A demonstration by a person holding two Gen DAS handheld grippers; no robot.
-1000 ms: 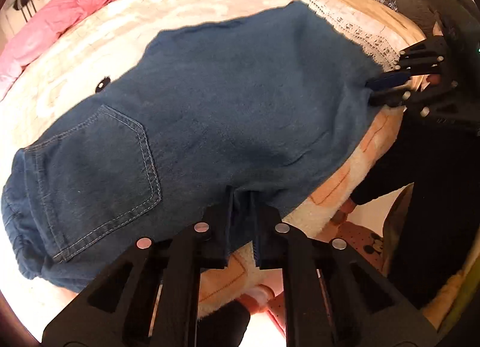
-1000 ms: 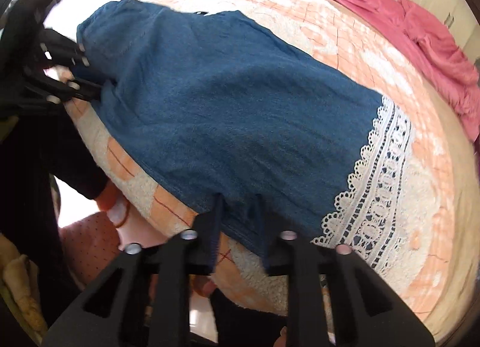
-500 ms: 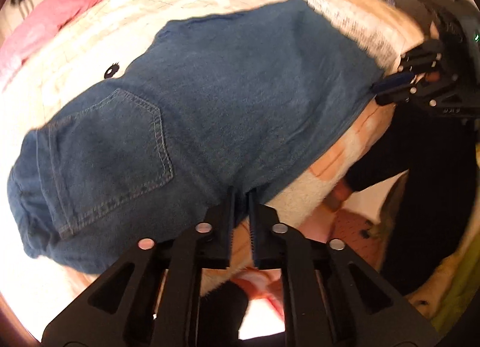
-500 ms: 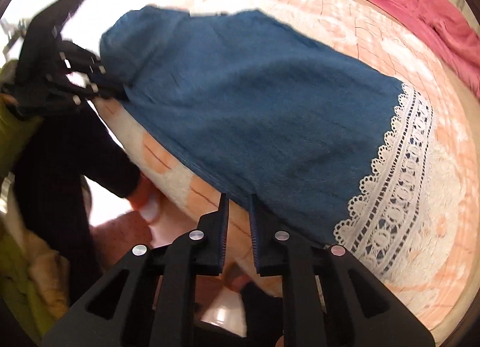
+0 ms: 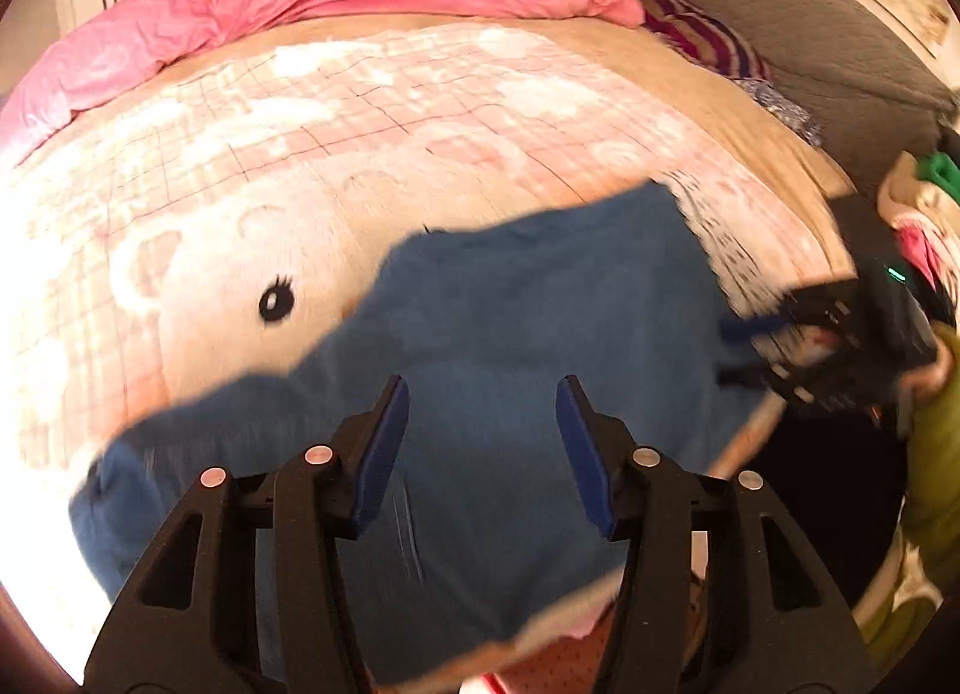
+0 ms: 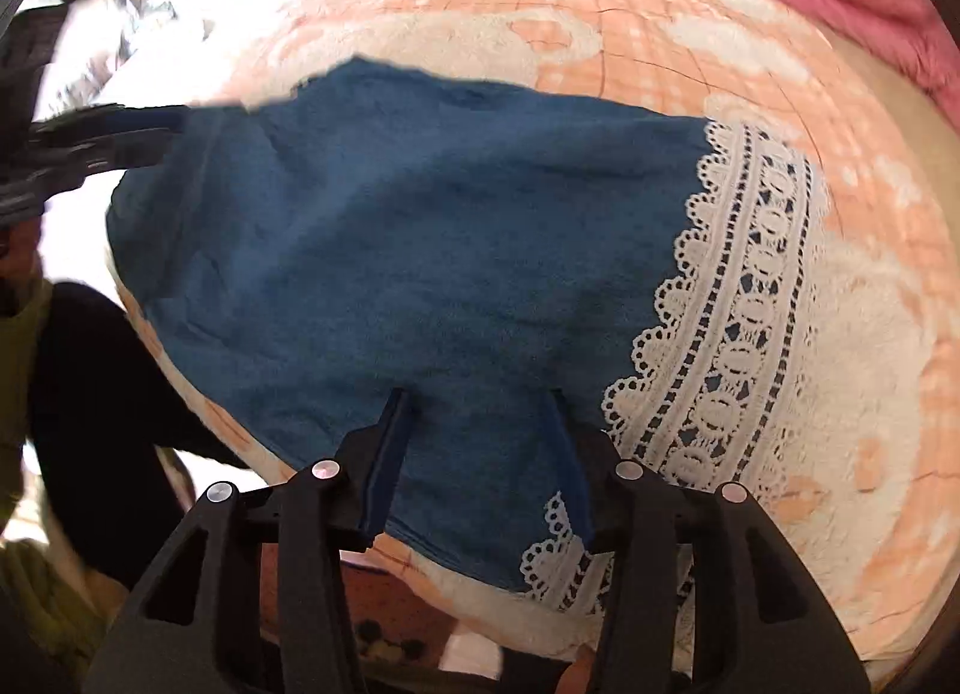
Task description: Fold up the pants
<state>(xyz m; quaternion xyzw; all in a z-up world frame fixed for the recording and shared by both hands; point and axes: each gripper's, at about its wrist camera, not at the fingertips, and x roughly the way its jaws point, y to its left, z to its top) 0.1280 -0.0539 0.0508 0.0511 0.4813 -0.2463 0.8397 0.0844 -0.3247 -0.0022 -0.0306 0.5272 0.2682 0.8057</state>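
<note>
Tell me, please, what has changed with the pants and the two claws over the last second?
Both claws have let go: the left claw and right claw, shut on the near edge of the blue pants before, now stand open over the cloth. The left has swung up toward the bed. The pants still lie flat on the peach blanket, lace hem unmoved.

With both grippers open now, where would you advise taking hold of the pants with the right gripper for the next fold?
I would grip the lace-trimmed hem of the pants at its near corner, coming in from the bed's near edge. That corner already lies between the open fingers of the right gripper, and the cloth lies flat on the blanket, so a low, sliding approach should catch all layers.
</note>
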